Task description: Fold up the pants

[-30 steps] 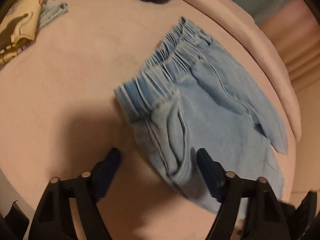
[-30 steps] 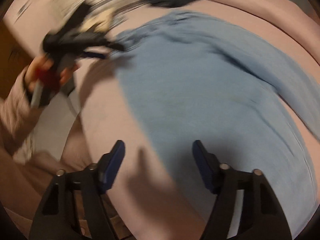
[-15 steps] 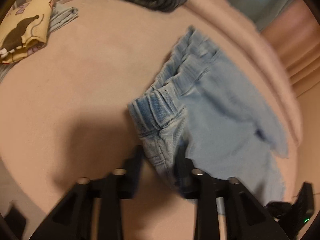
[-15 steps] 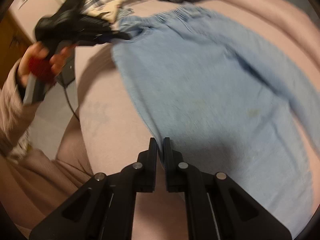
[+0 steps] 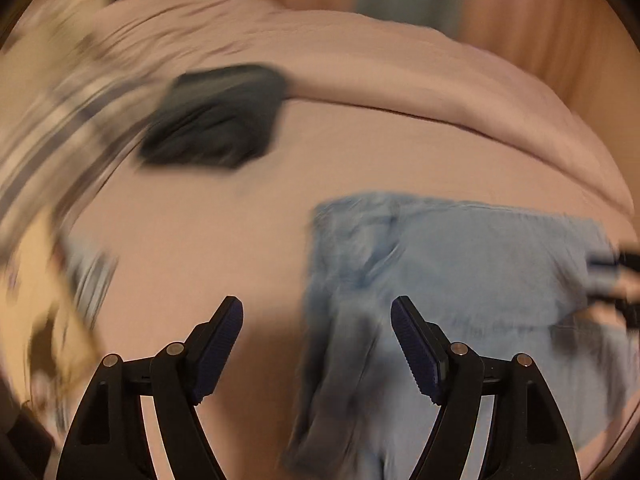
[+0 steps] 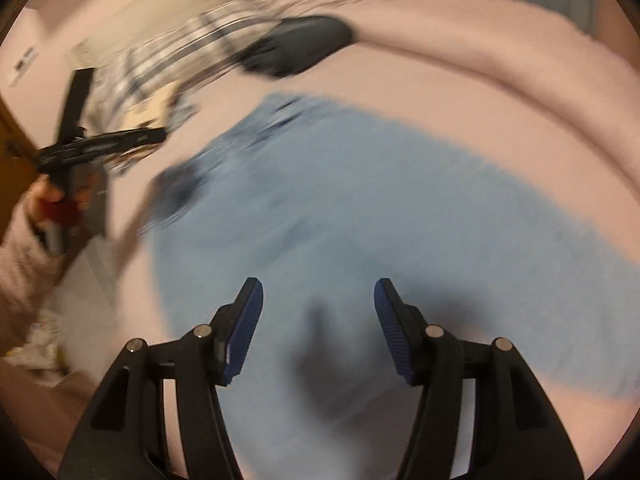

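**Both grippers free above the pants**

Now the left gripper (image 5: 316,340) hung spread wide, holding nothing, and the right gripper (image 6: 318,320) gaped just as empty. The pants (image 6: 360,216) lay on the bed (image 5: 200,232), running from the right camera's 10 o'clock to 4. Blur hid the seams; a good next grab likely needed an edge, pinched squarely.

Both wrist cameras are looking down along their own fingers from close above the pink bed (image 5: 400,152). The left view is facing its far edge; the right view is facing its left edge. Both are catching the light blue pants (image 5: 472,264) (image 6: 360,208) and the dark folded garment (image 5: 216,120) (image 6: 296,46).
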A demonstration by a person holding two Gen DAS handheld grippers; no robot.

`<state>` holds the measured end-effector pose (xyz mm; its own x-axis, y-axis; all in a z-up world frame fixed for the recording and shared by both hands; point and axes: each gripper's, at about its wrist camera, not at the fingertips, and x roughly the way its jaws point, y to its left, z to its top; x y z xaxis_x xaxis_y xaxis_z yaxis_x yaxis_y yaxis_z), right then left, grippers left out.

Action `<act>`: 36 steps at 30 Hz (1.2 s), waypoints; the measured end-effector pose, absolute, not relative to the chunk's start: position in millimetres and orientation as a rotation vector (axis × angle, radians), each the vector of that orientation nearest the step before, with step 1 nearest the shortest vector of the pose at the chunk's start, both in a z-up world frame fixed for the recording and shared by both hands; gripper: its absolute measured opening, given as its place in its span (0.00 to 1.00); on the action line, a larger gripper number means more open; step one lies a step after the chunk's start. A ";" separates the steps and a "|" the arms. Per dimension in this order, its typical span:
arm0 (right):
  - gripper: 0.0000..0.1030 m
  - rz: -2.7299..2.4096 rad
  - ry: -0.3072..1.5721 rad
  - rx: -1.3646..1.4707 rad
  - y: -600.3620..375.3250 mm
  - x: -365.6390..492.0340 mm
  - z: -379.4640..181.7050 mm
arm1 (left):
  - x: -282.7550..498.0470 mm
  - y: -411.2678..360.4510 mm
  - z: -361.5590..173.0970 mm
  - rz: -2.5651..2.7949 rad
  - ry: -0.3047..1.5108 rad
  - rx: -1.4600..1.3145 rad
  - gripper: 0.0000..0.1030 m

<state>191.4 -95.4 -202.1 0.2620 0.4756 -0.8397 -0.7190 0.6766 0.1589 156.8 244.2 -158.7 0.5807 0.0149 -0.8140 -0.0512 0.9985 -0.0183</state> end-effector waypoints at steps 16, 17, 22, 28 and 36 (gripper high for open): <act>0.55 0.805 1.146 -0.695 -53.4 350.3 -269.4 | 288.0 210.3 -222.4 -0.224 1.219 0.288 0.74; 0.55 0.793 1.172 -0.713 -52.9 356.9 -275.7 | 288.3 209.9 -223.5 -0.229 1.218 0.290 0.70; 0.33 0.825 1.254 -0.644 -59.9 371.8 -281.9 | 286.7 207.8 -228.8 -0.204 1.204 0.336 0.38; 0.05 0.795 1.134 -0.759 -59.3 364.2 -252.4 | 279.1 220.2 -204.9 -0.164 1.096 0.271 0.25; 0.26 0.709 1.143 -0.647 -68.0 378.4 -267.8 | 294.9 216.6 -218.0 -0.003 1.178 0.313 0.66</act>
<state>378.4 -68.0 -267.8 0.2512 0.1675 -0.9533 -0.7797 0.6186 -0.0968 294.9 216.6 -218.0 0.3881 0.1598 -0.9077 0.1650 0.9569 0.2390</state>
